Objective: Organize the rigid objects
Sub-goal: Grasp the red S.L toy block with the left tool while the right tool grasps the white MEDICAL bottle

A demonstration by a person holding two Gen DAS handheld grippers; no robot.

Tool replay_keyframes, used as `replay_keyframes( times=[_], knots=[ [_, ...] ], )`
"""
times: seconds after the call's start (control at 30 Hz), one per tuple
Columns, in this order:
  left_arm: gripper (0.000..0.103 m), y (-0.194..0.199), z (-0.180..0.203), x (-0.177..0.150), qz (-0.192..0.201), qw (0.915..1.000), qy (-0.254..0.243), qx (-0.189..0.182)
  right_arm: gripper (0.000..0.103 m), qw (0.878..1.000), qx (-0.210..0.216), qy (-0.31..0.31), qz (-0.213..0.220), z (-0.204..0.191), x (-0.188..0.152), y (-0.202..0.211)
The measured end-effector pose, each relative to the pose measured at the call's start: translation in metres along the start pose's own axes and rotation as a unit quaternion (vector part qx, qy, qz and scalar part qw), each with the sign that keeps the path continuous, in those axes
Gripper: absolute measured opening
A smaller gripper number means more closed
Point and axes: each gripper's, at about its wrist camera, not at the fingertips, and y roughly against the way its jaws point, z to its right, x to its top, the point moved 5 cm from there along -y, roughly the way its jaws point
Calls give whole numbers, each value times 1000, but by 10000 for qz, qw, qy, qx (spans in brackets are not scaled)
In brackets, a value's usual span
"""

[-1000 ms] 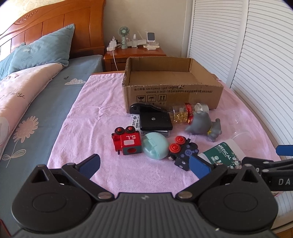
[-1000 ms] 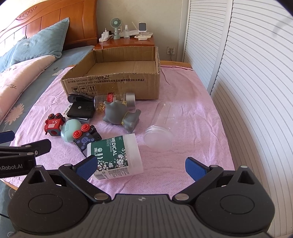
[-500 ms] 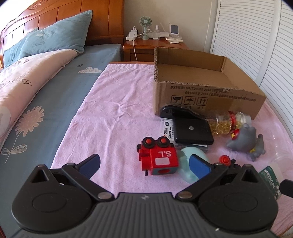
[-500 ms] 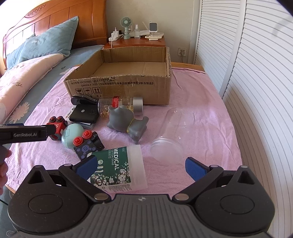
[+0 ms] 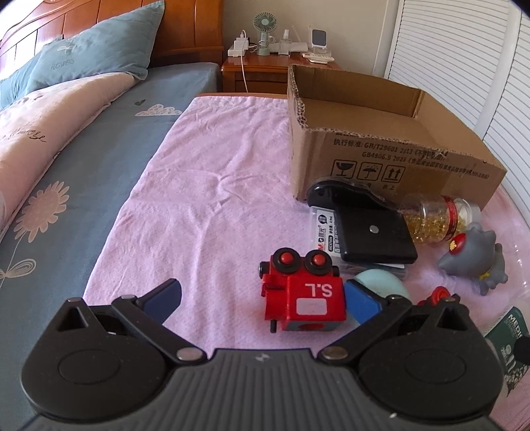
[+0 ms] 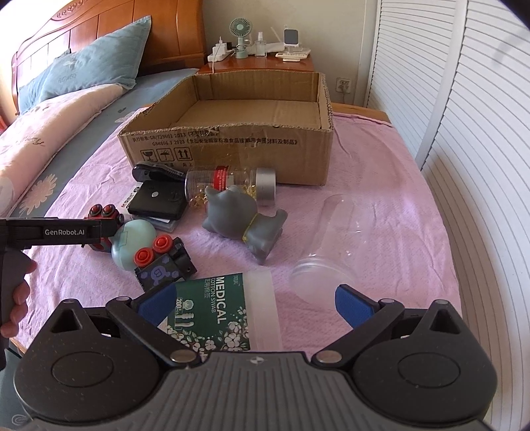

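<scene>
bright daylight, soft shadows, sharp focus, strong fisheye bending and dark corners.

a bedroom is shown in bright daylight. a wooden headboard (image 6: 109,30) is seen at the back left, with a blue pillow (image 5: 99,43) leaned against it and a pink quilt (image 5: 43,122) laid over a blue flowered sheet (image 5: 59,185). a pink cloth (image 5: 205,185) is spread over the near surface. a wooden nightstand (image 6: 261,63) is set against the cream wall (image 6: 341,36), topped by a small green fan (image 6: 239,28) and chargers. white louvred doors (image 6: 463,139) are ranged along the right.
</scene>
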Motion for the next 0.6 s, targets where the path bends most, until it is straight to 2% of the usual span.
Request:
replay_keyframes(
  times=[0.2,0.37,0.6],
  knots=[
    [102,1,-10,-2,77,9997,-160,189,103,10000,7,-17,28,3,-1,2],
    [102,-5,0,-8,-7,9994,-327,-61,103,10000,76,17,16,2,-3,2],
    [103,-13,0,-12,-41,9994,-287,-178,103,9983,518,218,-135,-3,-13,0]
  ],
)
